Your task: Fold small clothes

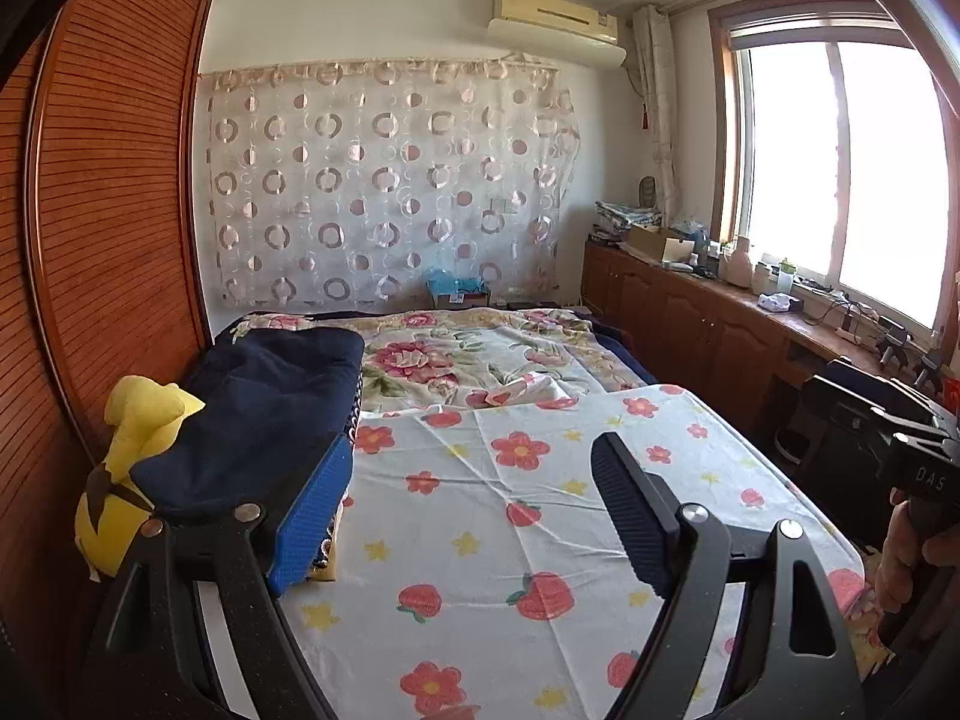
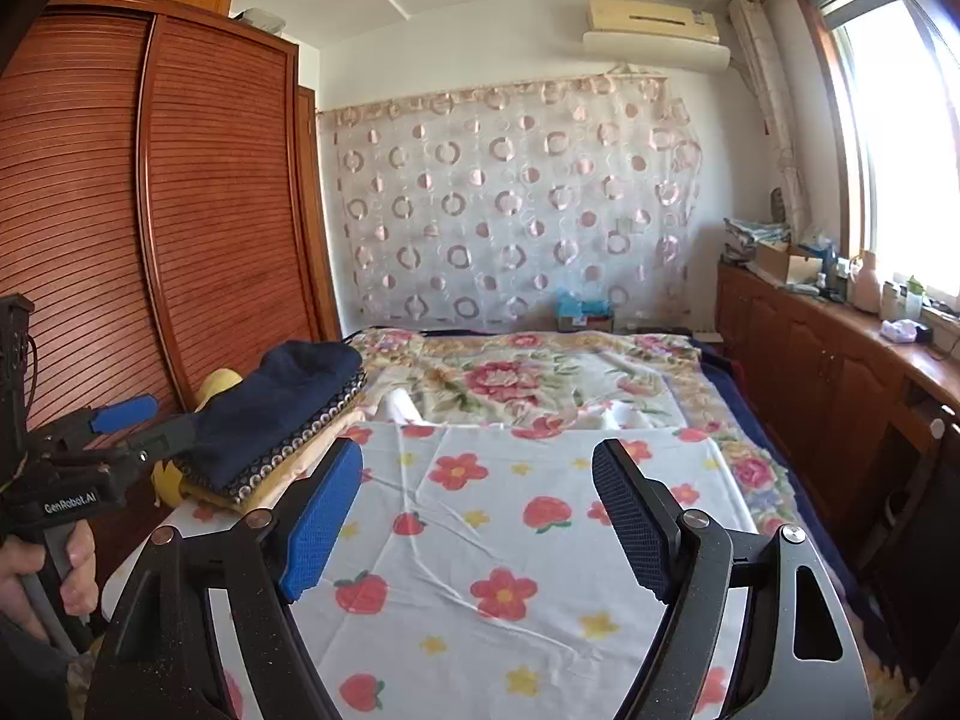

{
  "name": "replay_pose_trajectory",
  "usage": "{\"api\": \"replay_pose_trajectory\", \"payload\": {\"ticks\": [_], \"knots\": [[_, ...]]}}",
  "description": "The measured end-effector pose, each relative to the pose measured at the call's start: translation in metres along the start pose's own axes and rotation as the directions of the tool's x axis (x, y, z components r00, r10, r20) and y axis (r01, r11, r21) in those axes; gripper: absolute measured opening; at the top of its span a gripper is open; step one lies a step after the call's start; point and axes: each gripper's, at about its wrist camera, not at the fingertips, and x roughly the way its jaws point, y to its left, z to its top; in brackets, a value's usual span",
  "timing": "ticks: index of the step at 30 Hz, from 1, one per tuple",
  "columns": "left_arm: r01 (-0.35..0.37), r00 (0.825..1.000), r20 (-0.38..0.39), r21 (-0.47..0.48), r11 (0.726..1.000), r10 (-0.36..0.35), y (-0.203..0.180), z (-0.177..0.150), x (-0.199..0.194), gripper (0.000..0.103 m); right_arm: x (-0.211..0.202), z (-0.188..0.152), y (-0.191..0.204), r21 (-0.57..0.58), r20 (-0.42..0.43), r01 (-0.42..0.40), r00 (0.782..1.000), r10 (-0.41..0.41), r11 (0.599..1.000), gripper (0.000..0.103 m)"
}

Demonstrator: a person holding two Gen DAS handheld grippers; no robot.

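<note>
Folded stack of small clothes (image 2: 282, 414), navy piece on top, sits at left edge of flower-print cloth (image 2: 480, 540), beside yellow plush (image 1: 129, 468). Left gripper (image 1: 474, 516) and right gripper (image 2: 477, 516) both released, nothing between jaws. Likely between garments; next move calls for fetching another unfolded piece, none in view.

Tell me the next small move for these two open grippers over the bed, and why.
Probably swing both away from the pile to look for the next garment. The left gripper and right gripper are open with nothing between their fingers, the folded clothes already sit stacked at the left edge beside the yellow plush toy, and the flowered cloth ahead shows no loose garment.
</note>
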Motion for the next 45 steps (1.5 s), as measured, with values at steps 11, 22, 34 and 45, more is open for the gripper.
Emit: {"api": "replay_pose_trajectory", "payload": {"ticks": [11,22,34,45], "knots": [[-0.005,1.0,0.03,0.005,1.0,0.005,-0.003,0.0,-0.009,0.083,-0.005,-0.027,0.019,0.017,0.019,0.011,1.0,-0.011,1.0,0.081],[-0.028,0.999,0.033,0.003,1.0,0.028,-0.001,-0.002,-0.011,0.083,0.002,-0.021,0.002,0.024,0.018,0.006,1.0,-0.007,1.0,0.081],[-0.035,0.999,0.033,0.004,0.999,0.035,0.001,-0.002,-0.012,0.083,0.001,-0.018,-0.01,0.02,0.013,-0.003,1.0,0.003,1.0,0.081],[-0.036,0.999,0.035,0.003,0.999,0.036,0.002,-0.003,-0.012,0.083,0.003,-0.017,-0.014,0.017,0.013,-0.003,1.0,0.002,1.0,0.081]]}}
